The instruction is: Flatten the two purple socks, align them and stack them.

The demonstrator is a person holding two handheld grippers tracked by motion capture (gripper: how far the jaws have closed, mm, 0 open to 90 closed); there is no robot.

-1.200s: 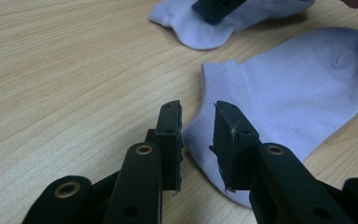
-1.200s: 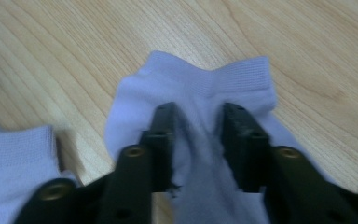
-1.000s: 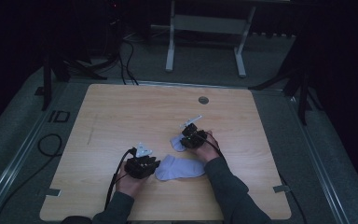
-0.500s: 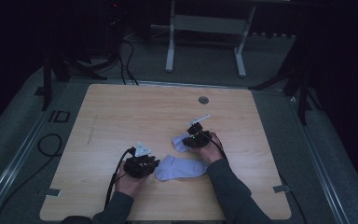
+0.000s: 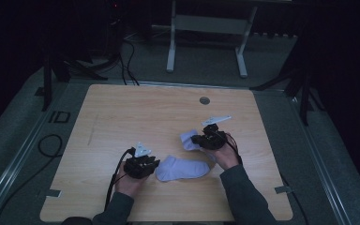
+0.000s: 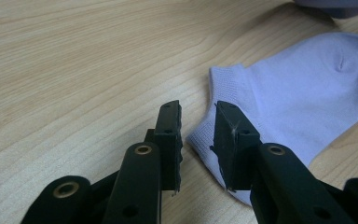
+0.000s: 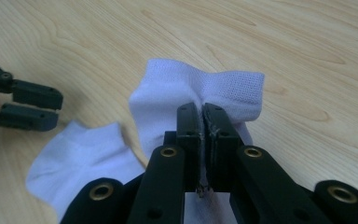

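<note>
Wooden table (image 5: 136,117), light grain, rounded corners; the far half and the left side are bare wood, plenty of free room there. Small round grommet (image 5: 204,100) sits near the far edge, right of centre.

One pale lilac sock (image 5: 183,168) lies across the near-centre of the table, well in from the near edge. Its toe end is lifted and folded back toward the right, bunched up off the wood.

Right gripper (image 5: 198,139), right of centre toward the right edge, jaws nearly together and pinching the raised toe fabric; the right gripper view shows cloth puffed out on both sides of the pads (image 7: 190,122). These jaws have just been closing, sock between them.

Left gripper (image 5: 157,161), near the near edge left of centre, jaws partly apart, a narrow gap. In the left gripper view the cuff edge (image 6: 200,137) of the sock lies flat in and under that gap, pads not pressing on it. Open wood to the left of the jaws.

Forearms in dark sleeves enter over the near edge.
</note>
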